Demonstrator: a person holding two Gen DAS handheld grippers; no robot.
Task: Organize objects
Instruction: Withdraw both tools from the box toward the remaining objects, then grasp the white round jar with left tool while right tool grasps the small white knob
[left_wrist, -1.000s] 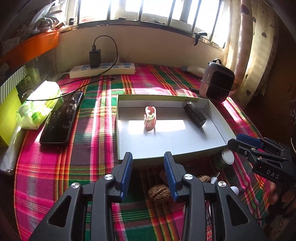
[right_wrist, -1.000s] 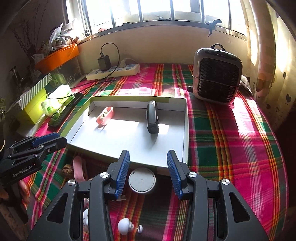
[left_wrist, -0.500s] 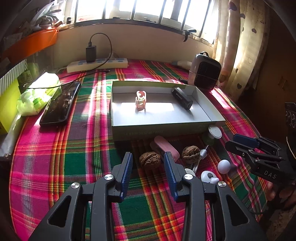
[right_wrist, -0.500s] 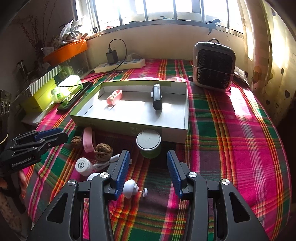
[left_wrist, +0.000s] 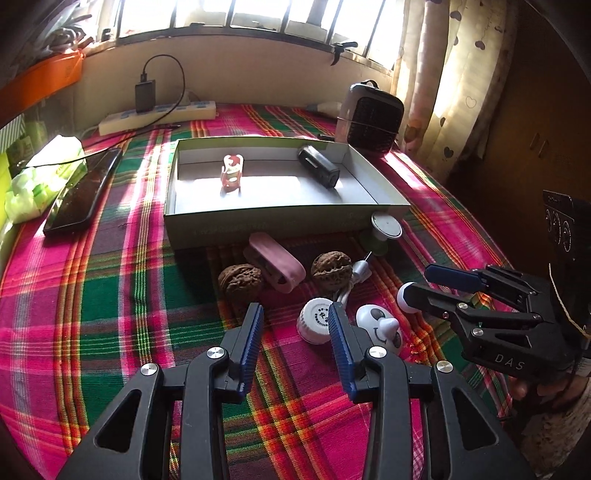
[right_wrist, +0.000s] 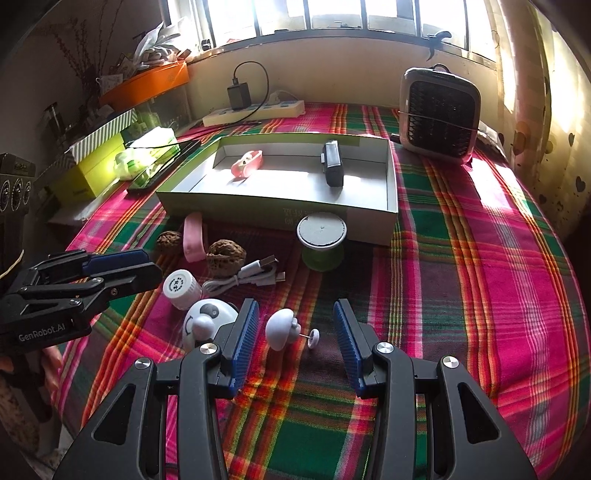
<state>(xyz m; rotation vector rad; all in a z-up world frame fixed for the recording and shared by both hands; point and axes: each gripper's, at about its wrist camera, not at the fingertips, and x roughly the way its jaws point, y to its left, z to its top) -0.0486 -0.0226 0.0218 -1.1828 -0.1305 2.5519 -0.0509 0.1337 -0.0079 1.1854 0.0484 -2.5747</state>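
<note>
A shallow grey box (left_wrist: 258, 218) (right_wrist: 388, 184) holds a pink clip (left_wrist: 232, 173) (right_wrist: 246, 163) and a black cylinder (left_wrist: 318, 166) (right_wrist: 331, 168). In front of it lie two walnuts (left_wrist: 240, 282) (left_wrist: 331, 267), a pink case (left_wrist: 276, 261) (right_wrist: 194, 238), a green spool (left_wrist: 384, 232) (right_wrist: 322, 242), a white cable (right_wrist: 245, 277), a white cap (left_wrist: 318, 319) (right_wrist: 181, 284), a panda toy (left_wrist: 378, 326) (right_wrist: 207, 319) and a white knob with a pin (right_wrist: 282, 329). My left gripper (left_wrist: 295, 325) is open and empty above the cloth near the cap. My right gripper (right_wrist: 295, 321) is open around the white knob, not touching it.
A small heater (left_wrist: 373, 118) (right_wrist: 439, 114) stands at the back right. A power strip (left_wrist: 159, 116) with a charger lies along the wall. A black phone (left_wrist: 83, 192) and green tissue pack (left_wrist: 44, 173) lie at the left. Plaid cloth (right_wrist: 480, 258) covers the table.
Both grippers have pulled back from the box toward the table's near edge, bringing the loose objects into view. Both stayed open and empty.
</note>
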